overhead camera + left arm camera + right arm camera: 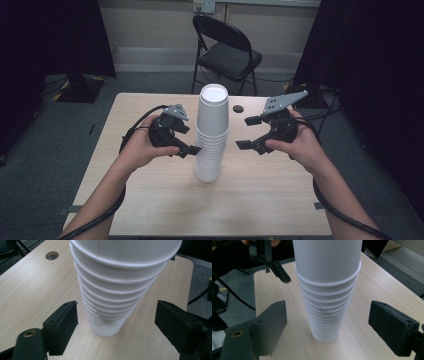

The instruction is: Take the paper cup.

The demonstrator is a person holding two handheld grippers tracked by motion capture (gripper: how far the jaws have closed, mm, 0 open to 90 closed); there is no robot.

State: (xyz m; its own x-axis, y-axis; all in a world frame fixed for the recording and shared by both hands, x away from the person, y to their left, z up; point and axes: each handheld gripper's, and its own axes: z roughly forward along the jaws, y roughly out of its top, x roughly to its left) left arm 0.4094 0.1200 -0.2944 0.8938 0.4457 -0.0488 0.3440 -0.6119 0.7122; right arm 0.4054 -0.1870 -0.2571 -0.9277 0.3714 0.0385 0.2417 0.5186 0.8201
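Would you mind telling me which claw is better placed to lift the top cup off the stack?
Probably the right claw: it sits open beside the upper part of the cup stack, while the left claw sits open, lower, near the middle, suited to steadying it.

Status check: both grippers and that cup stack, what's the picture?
Left gripper open, right gripper open, flanking the stack of white paper cups, no contact. Stack upright mid-table. Nothing in the way.
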